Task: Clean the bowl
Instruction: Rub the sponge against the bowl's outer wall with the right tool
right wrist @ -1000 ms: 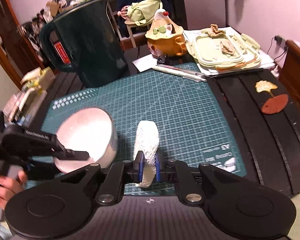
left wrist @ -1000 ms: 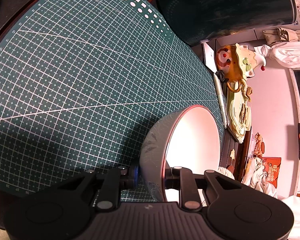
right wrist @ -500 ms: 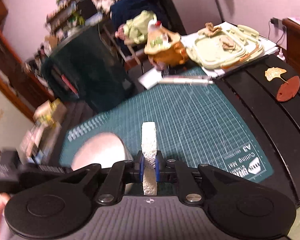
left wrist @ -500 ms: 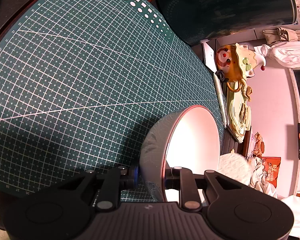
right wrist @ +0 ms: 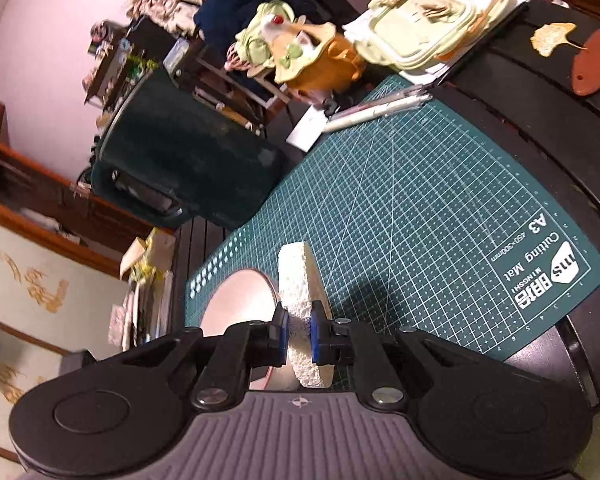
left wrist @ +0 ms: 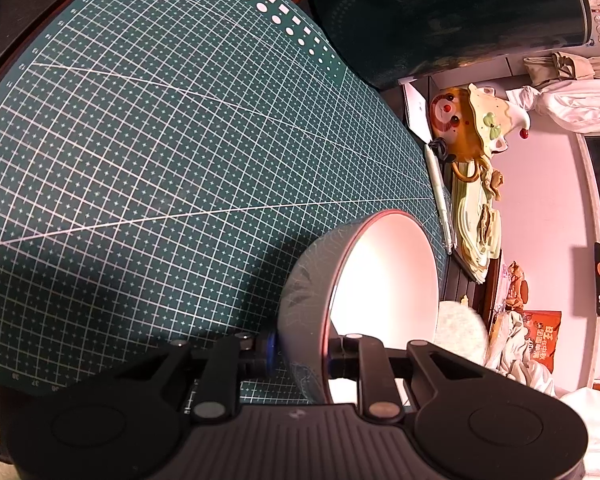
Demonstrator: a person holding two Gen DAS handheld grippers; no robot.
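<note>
- holding the grey bowl with a white inside and a thin red rim (left wrist: 312, 300), the left gripper (left wrist: 300, 354) has its jaws closed on the bowl's wall, one pad on the outside and one on the inside.
- the bowl is tilted on its side in the left wrist view, its opening turned to the right, over the dark green cutting mat with a white grid (left wrist: 160, 140).
- the right gripper (right wrist: 299, 334) is clamped on a white porous sponge block (right wrist: 300, 280), which stands on edge between the two blue pads.
- in the right wrist view the sponge is just beside the bowl (right wrist: 240, 300), at the bowl's rim; whether it touches the rim i cannot tell.
- in the left wrist view a blurred white piece of the sponge (left wrist: 460, 332) shows at the right lower edge of the bowl.
- the cutting mat (right wrist: 420, 208) lies on a dark slatted table (right wrist: 540, 100); white print on its corner reads "a3 cutting mat".
- a big dark green kettle with a handle (right wrist: 188, 160) stands at the far edge of the mat.
- behind the mat there are an orange ceramic pot with a pale green lid (right wrist: 312, 60), white pens (right wrist: 376, 112) and a stack of pale green plastic lids (right wrist: 440, 12).
- a yellow ginkgo leaf (right wrist: 548, 38) and a brown leaf-shaped piece (right wrist: 592, 60) lie on the table at the right, well apart from the bowl.
</note>
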